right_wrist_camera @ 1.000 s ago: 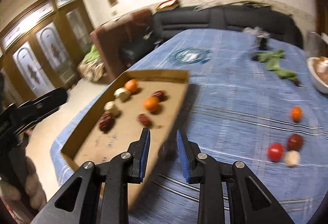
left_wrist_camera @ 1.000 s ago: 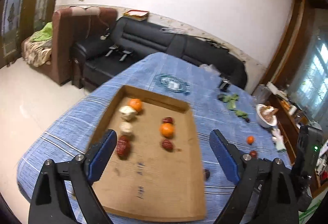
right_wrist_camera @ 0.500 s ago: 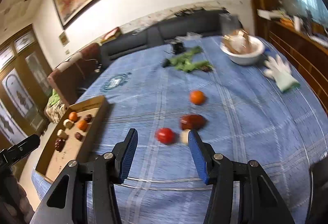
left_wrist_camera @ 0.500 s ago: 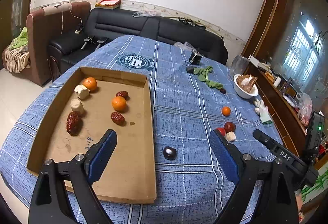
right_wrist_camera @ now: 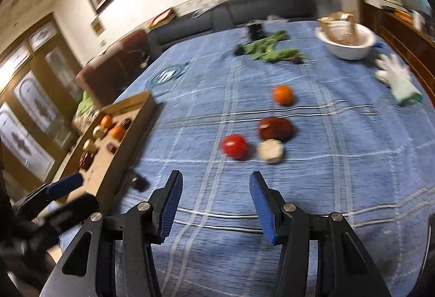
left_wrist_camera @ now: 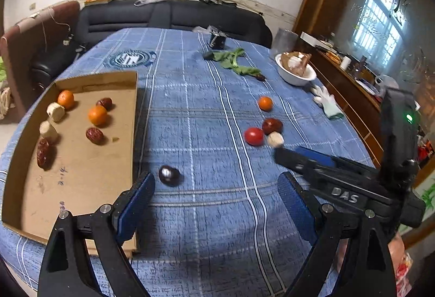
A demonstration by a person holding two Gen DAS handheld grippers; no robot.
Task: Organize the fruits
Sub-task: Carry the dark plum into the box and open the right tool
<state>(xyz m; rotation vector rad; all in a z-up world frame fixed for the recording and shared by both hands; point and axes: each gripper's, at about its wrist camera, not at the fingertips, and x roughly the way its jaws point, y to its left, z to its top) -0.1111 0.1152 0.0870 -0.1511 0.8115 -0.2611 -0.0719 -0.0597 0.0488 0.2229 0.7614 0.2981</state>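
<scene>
Bare cloth (left_wrist_camera: 206, 229) between cardboard tray (left_wrist_camera: 133, 117) and tomato (left_wrist_camera: 254, 136)

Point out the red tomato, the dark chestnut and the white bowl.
red tomato (right_wrist_camera: 234, 145), right wrist view, centre of its skin.
dark chestnut (left_wrist_camera: 169, 175), left wrist view, top of its shell.
white bowl (right_wrist_camera: 350, 50), right wrist view, front outer wall.

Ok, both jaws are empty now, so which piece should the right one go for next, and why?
Probably ease the right gripper forward and down onto the red tomato. Its jaws, which have just been opening, stand apart with nothing between them, and the tomato lies on the blue cloth just ahead, nearest of the loose cluster, outside the cardboard tray.
</scene>
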